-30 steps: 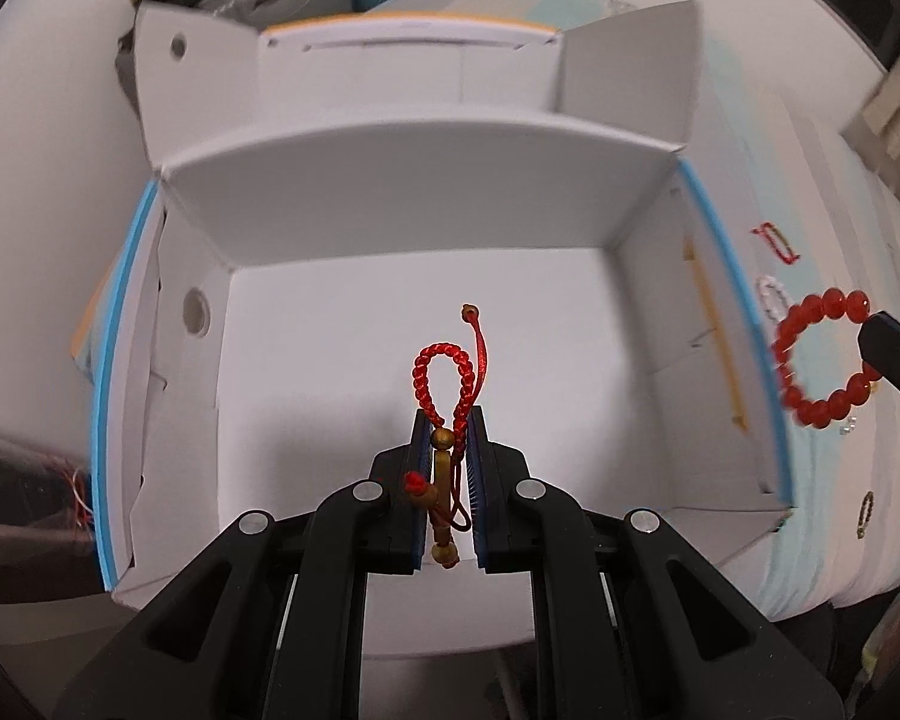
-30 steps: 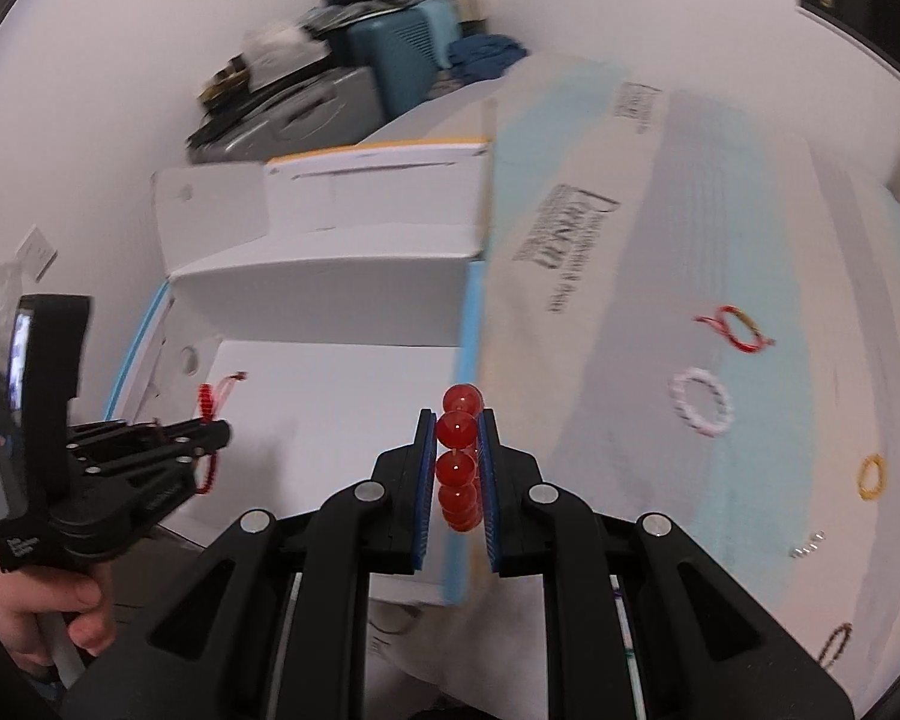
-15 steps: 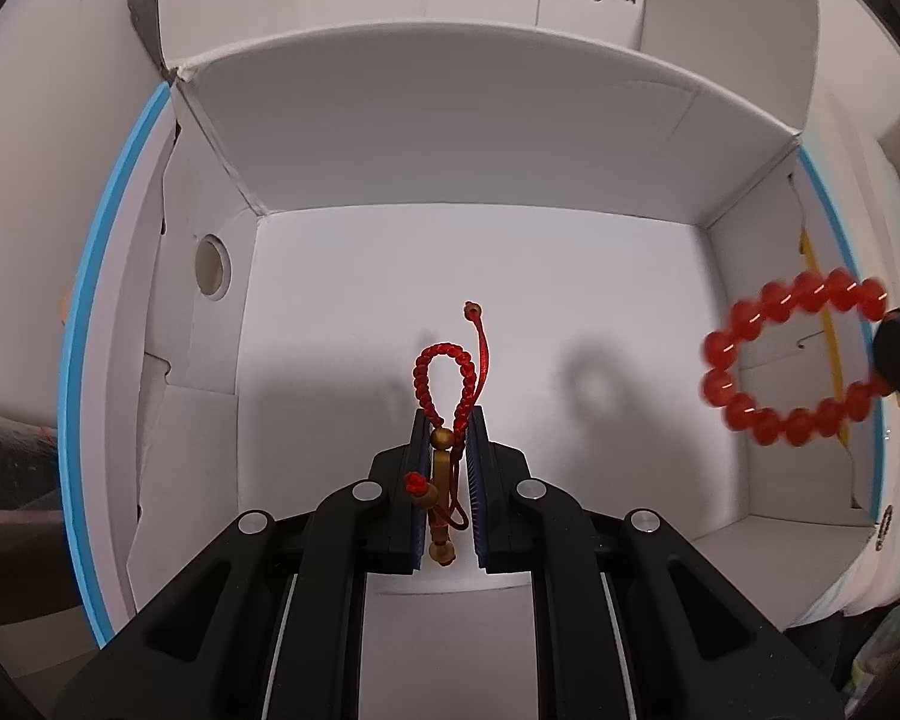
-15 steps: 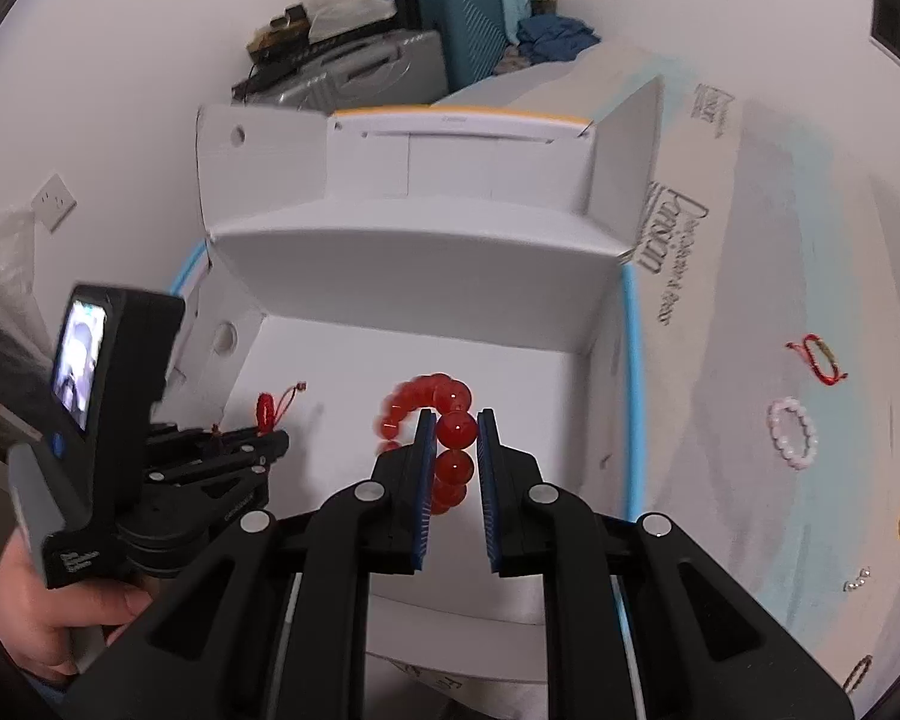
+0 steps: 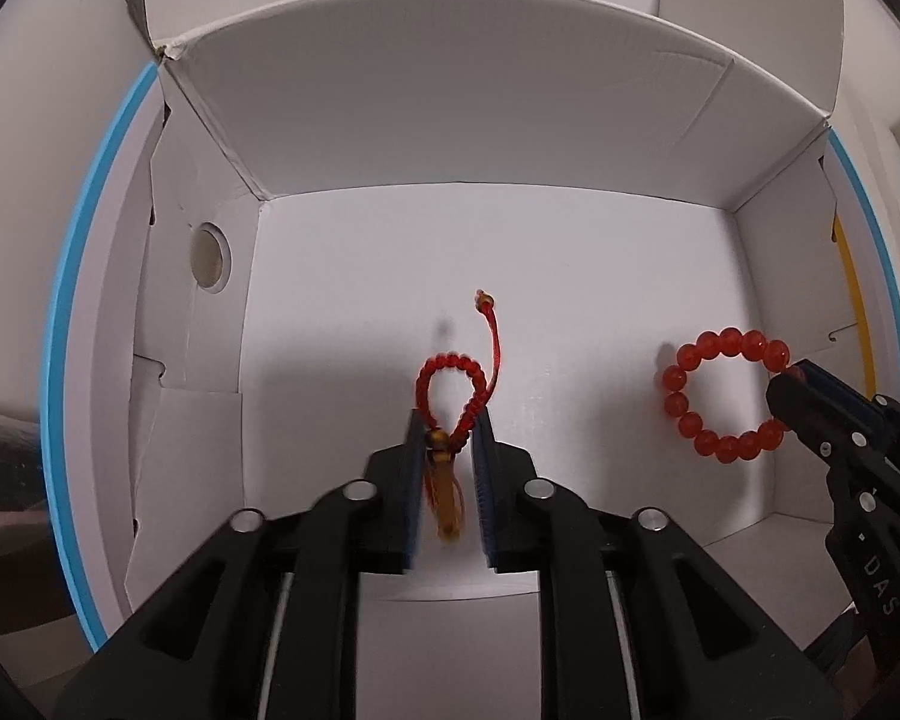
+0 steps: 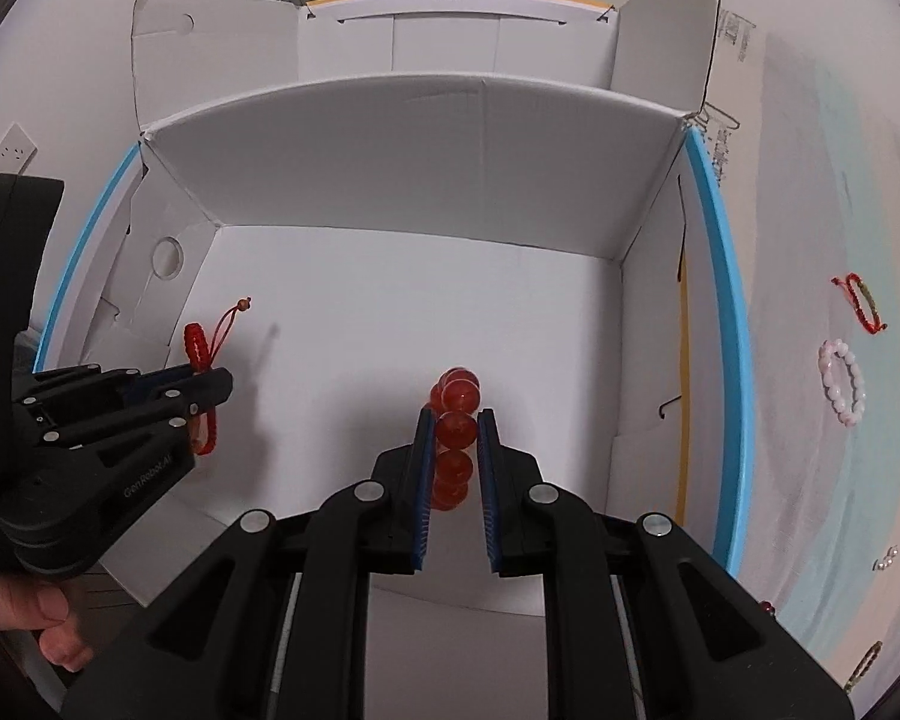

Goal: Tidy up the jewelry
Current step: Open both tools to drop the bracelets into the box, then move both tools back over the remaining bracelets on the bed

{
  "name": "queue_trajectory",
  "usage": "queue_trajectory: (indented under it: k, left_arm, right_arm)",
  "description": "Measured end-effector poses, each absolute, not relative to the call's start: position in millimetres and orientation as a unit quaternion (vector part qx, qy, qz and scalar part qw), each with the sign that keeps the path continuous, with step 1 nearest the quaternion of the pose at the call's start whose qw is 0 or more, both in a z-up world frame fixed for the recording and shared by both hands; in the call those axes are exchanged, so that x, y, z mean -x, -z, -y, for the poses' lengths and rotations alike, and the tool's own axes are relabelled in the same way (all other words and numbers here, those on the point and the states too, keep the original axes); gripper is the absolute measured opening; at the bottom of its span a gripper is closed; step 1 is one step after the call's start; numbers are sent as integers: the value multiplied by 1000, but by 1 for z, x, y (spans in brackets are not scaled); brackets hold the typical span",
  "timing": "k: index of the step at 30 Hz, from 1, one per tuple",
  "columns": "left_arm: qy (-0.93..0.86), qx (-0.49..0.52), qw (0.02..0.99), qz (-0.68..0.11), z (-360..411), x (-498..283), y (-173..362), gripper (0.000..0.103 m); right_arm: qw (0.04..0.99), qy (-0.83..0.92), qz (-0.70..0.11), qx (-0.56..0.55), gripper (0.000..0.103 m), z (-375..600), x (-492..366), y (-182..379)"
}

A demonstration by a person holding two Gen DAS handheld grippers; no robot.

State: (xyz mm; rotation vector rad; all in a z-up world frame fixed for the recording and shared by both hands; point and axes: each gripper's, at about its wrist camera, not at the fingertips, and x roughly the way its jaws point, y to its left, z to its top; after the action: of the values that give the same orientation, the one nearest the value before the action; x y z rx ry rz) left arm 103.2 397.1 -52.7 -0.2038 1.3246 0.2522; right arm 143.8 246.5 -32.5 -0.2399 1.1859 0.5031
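red braided bracelet (image 5: 453,396) hangs between the left gripper (image 5: 449,468) jaws, just opening, over the white box (image 5: 390,138) floor's middle. right gripper (image 6: 456,468) clamps the red bead bracelet (image 6: 453,426) near the right wall. its cord may snag a pad.

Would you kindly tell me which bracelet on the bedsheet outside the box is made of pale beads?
The pink-white beaded bracelet, just below the red cord bracelet; the others there are cord or darker.
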Motion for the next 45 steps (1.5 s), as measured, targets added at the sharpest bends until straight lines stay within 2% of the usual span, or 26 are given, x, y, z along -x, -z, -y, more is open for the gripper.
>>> queue_trajectory:
  k: [4, 6, 14, 28, 32, 39, 45]
  left_arm:
    - [-125, 86, 784, -602, -395, -100, 48, 39]
    - [-130, 76, 789, -596, -392, -99, 44, 44]
    - [-134, 57, 809, -570, -384, -97, 23, 67]
    - [-109, 50, 848, -516, -320, -87, -30, 96]
    - [-95, 39, 860, -500, -290, -83, -48, 97]
    - [-57, 23, 876, -479, -228, -78, -70, 97]
    - [-14, 15, 879, -477, -172, -74, -69, 97]
  right_arm:
    - [797, -236, -544, 115, 20, -247, -143, 29]
    - [801, -238, -537, 113, 39, -250, -142, 25]
    - [819, -245, -510, 101, 65, -236, -136, -1]
    - [864, -210, -455, 53, 89, -141, -118, -62]
    - [875, -189, -445, 40, 95, -101, -111, -77]
    - [884, -147, -442, 23, 96, -23, -97, -91]
    - [888, -104, -448, 7, 96, 45, -85, -85]
